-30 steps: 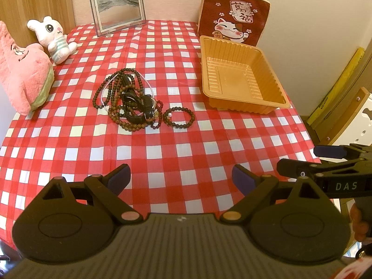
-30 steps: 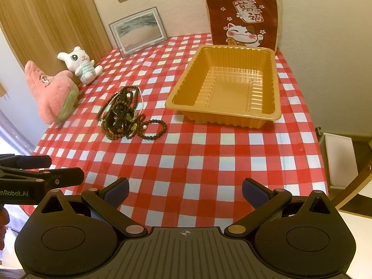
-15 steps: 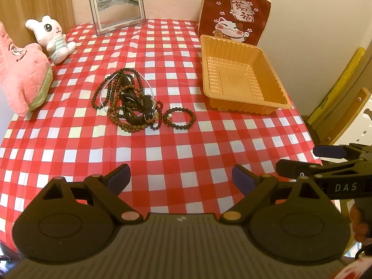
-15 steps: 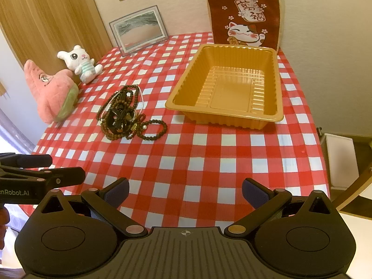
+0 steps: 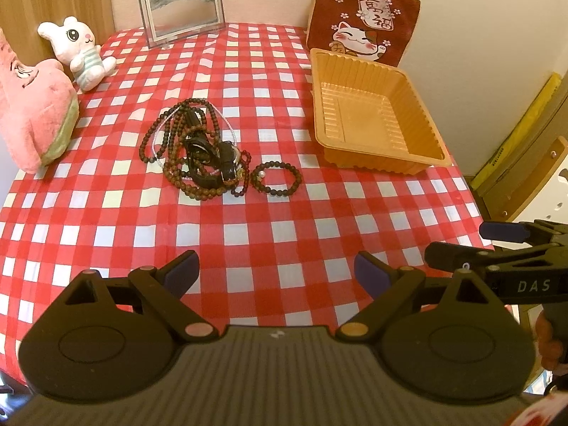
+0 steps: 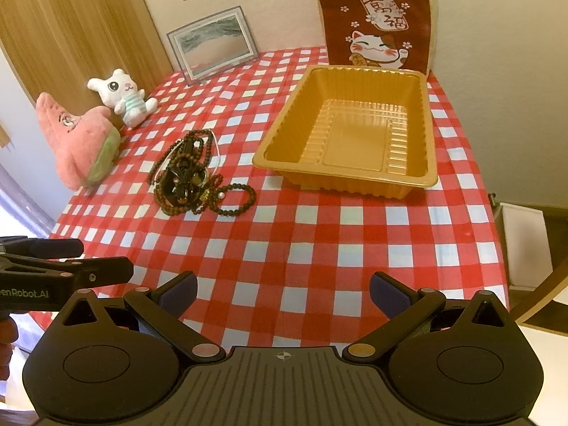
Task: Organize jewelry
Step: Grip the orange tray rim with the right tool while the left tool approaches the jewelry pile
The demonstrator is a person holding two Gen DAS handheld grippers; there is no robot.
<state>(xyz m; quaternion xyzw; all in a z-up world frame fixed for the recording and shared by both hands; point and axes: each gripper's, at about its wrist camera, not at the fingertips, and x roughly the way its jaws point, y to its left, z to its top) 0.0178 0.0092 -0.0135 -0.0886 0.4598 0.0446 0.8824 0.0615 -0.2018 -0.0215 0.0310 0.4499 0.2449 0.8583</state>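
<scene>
A tangled pile of dark bead necklaces (image 5: 198,154) lies on the red checked tablecloth, with a small black bead bracelet (image 5: 276,178) at its right edge. The pile also shows in the right wrist view (image 6: 186,177), as does the bracelet (image 6: 237,200). An empty orange plastic tray (image 5: 372,124) stands to the right of the beads; the right wrist view shows it too (image 6: 351,131). My left gripper (image 5: 277,273) is open and empty, over the near part of the table. My right gripper (image 6: 282,289) is open and empty, near the front edge.
A pink plush (image 5: 32,113) and a white bunny plush (image 5: 80,53) sit at the left. A framed picture (image 5: 181,5) and a lucky-cat cushion (image 5: 362,32) stand at the back. The table drops off at the right, beside a wooden chair (image 5: 525,184).
Both grippers have moved slightly forward toward the table; the beads and tray look a little nearer. Nothing on the table has moved.
</scene>
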